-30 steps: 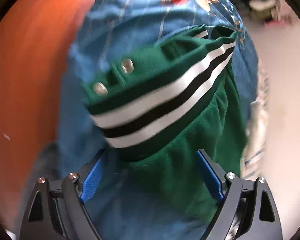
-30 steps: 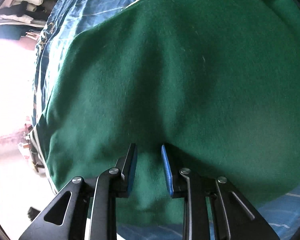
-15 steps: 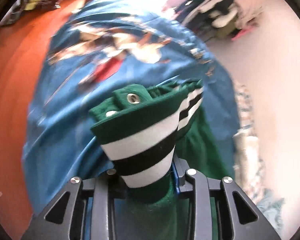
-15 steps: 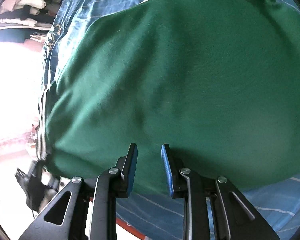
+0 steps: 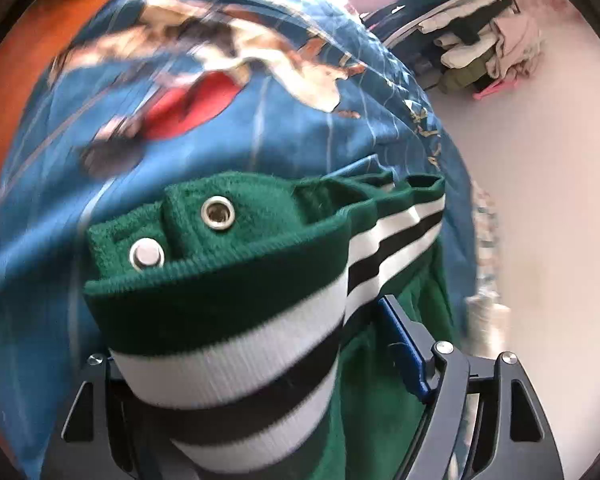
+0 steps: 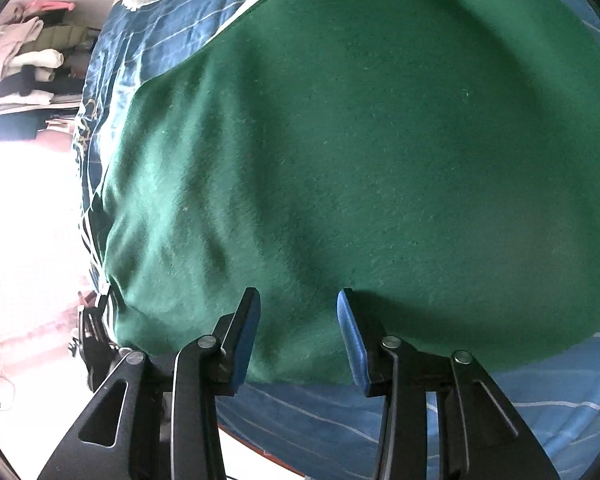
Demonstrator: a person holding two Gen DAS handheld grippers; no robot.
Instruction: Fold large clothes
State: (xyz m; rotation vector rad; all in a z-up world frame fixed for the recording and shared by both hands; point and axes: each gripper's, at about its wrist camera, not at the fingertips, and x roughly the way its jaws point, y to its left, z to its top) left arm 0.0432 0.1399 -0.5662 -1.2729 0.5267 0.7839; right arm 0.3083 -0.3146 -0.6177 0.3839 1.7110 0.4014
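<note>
A large green jacket (image 6: 360, 168) lies spread on a blue printed bed cover (image 6: 332, 420). Its ribbed hem (image 5: 236, 344), green with white and black stripes and two metal snaps, is bunched between the jaws of my left gripper (image 5: 256, 364) and lifted; the jaws stand apart around the thick fabric, and the left finger is hidden behind it. My right gripper (image 6: 298, 320) is open over the jacket's near edge, with its fingertips resting on the green cloth and nothing pinched.
The bed cover (image 5: 220, 120) shows a red and tan print. An orange-brown floor (image 5: 16, 64) lies to the left. A rack of piled clothes (image 5: 476, 44) stands by the pale wall, also in the right wrist view (image 6: 20, 64).
My left gripper closed on the striped hem and lifted it, then its jaws spread somewhat around the bunched hem. My right gripper's jaws opened wider over the jacket's edge.
</note>
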